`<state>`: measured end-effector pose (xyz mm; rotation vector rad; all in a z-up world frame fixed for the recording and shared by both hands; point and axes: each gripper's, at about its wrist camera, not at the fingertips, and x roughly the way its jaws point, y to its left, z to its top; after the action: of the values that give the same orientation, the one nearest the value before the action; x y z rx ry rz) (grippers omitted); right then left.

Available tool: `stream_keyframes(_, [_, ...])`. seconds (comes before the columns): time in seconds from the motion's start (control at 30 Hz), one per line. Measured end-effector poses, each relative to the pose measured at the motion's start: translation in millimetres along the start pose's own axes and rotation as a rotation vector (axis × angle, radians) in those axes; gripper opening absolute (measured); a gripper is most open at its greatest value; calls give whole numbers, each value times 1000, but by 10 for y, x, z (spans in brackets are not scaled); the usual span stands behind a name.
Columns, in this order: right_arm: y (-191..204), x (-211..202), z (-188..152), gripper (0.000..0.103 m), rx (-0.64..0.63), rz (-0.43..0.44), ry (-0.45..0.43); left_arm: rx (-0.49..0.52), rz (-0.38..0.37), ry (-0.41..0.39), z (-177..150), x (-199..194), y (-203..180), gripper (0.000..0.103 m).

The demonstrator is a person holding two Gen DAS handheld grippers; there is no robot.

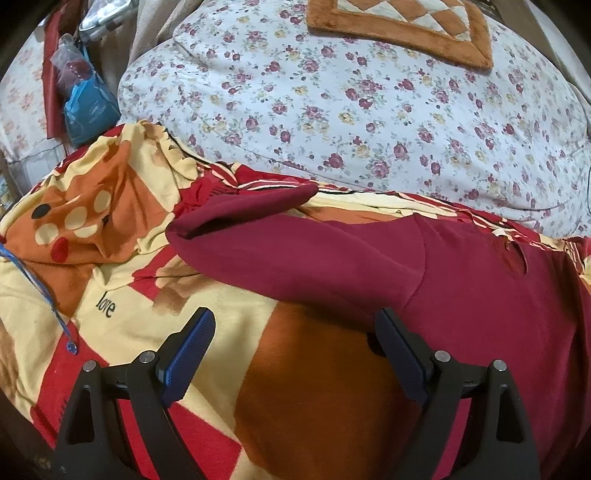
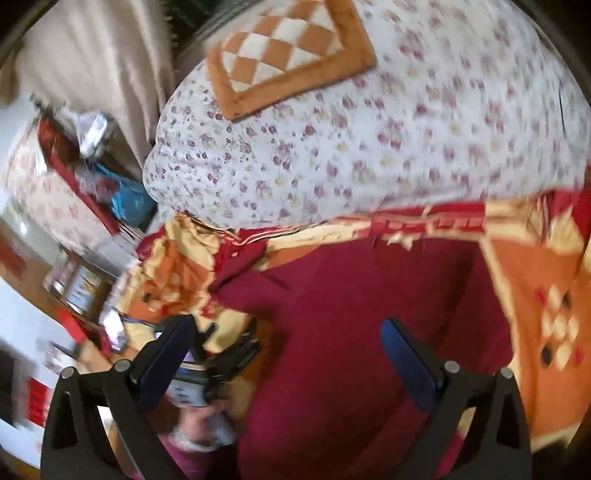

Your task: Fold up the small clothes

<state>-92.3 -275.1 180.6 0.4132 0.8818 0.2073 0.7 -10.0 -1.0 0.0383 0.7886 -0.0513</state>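
A dark red garment [image 1: 461, 280] lies spread on a red, orange and cream blanket [image 1: 122, 288]. One sleeve [image 1: 251, 236] reaches out to the left. My left gripper [image 1: 295, 332] hovers open over the blanket just below that sleeve, its right finger [image 1: 399, 350] at the garment's edge, nothing between the pads. In the blurred right wrist view the same garment [image 2: 351, 332] fills the middle. My right gripper [image 2: 288, 328] stands open above it, holding nothing. The left gripper [image 2: 225, 354] and the hand [image 2: 199, 424] that holds it show at the garment's left edge.
A white quilt with small flowers [image 1: 369, 110] bulges behind the blanket, with an orange checkered cushion [image 1: 406, 22] on top. A blue bag [image 1: 88, 107] and clutter sit at the far left beside a beige curtain [image 2: 110, 66]. A blue cord [image 1: 40, 291] crosses the blanket's left side.
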Motion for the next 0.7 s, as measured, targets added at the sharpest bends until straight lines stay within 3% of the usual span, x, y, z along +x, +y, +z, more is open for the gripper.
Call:
stream_keyframes(0.17, [-161, 596, -229, 103, -139, -194, 55, 10, 4, 7, -22, 9, 9, 81])
stream_keyframes(0.37, [-489, 1151, -448, 103, -166, -357, 13, 8, -2, -5, -21, 47, -9, 81])
stream_keyframes(0.47, [-590, 1353, -522, 103, -150, -389, 28, -1, -12, 0, -25, 62, -25, 81])
stream_keyframes(0.7, [-718, 1611, -615, 103, -107, -361, 74, 2, -6, 17, -14, 110, -45, 81])
